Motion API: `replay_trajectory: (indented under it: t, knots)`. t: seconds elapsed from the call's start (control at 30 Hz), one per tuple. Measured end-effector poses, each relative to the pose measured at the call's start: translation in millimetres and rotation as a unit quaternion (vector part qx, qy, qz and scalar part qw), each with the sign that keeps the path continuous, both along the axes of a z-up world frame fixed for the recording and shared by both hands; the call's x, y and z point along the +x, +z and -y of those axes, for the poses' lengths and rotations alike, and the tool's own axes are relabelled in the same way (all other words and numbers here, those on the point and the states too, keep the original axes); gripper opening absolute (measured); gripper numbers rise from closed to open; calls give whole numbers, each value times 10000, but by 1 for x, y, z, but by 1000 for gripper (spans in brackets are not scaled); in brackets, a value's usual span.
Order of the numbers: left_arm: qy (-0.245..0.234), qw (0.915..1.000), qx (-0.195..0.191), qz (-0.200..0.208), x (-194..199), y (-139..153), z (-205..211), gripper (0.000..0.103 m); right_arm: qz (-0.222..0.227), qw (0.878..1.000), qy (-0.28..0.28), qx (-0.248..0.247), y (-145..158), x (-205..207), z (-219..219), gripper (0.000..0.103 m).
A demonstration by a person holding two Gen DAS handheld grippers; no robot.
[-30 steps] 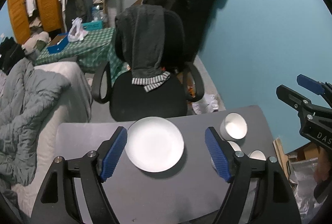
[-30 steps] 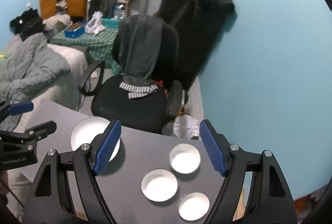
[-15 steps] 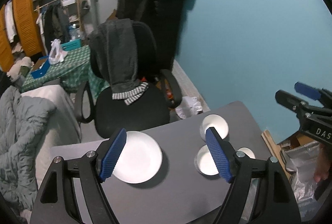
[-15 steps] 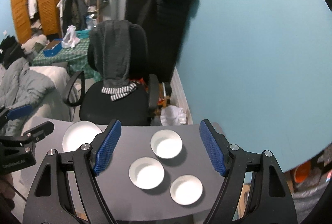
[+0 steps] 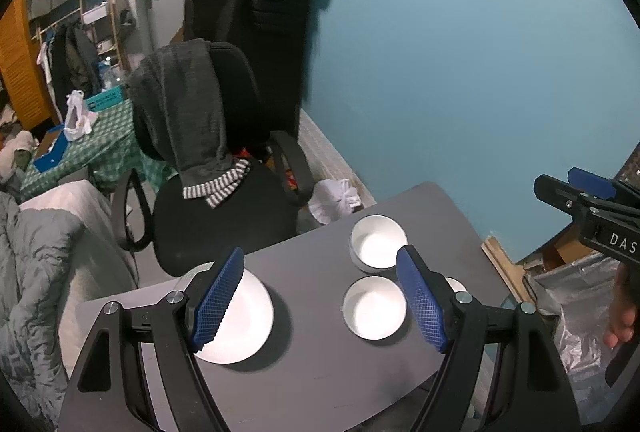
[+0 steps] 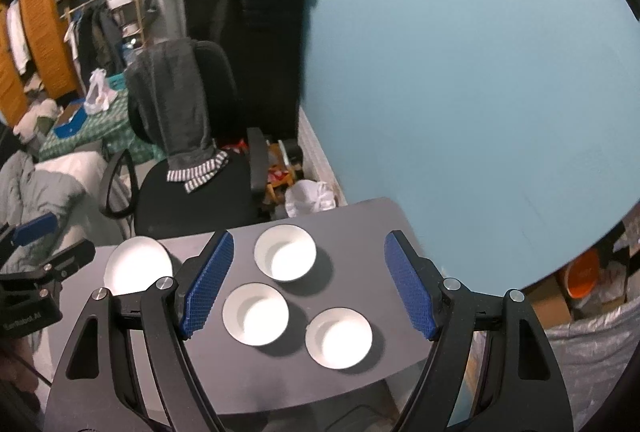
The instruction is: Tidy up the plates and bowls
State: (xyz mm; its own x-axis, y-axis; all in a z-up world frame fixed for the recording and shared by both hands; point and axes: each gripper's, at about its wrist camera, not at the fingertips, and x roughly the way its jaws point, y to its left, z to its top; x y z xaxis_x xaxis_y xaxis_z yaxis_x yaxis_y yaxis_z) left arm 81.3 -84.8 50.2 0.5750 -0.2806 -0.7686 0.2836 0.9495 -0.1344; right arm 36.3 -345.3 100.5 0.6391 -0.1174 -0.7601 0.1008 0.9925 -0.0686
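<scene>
The left gripper [image 5: 320, 296] hangs above the table with its blue ribbed pads [image 5: 218, 294] spread wide and nothing between them. The right gripper [image 6: 306, 282] is likewise wide apart and empty, its blue pads [image 6: 408, 288] framing the bowls below.

Under the left gripper, a white plate [image 5: 240, 320] lies flat on the grey table [image 5: 312, 364]; it is round, shallow and plain, and the left pad covers part of its near edge. To its right sit the bowls, well apart from the plate.

In the right wrist view three white bowls form a loose triangle: the far bowl [image 6: 285, 258], the middle bowl [image 6: 256, 314] and the near bowl [image 6: 339, 338]. All stand upright, plain and glossy white, empty inside, close to one another but not touching. The plate [image 6: 137, 264] lies at the table's left end, beside the left gripper's black body.

Beyond the table stands a black office chair [image 6: 192, 188] with a dark grey garment [image 6: 176, 104] draped over its back. A white plastic bag [image 6: 310, 198] lies on the floor by the blue wall [image 6: 460, 72].
</scene>
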Motion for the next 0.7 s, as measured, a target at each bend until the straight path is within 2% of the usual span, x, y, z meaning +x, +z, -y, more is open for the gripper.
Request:
replay_trajectory:
  t: [0.3,0.7]
  knots:
    - [-417,9991,78,48,0,1,23,80,33,9993,-364,42,0,-12,19,77]
    - [-622,9977,256,65,-11,-2,24,80,-55,9986,-486,220,-8,-19,24,77]
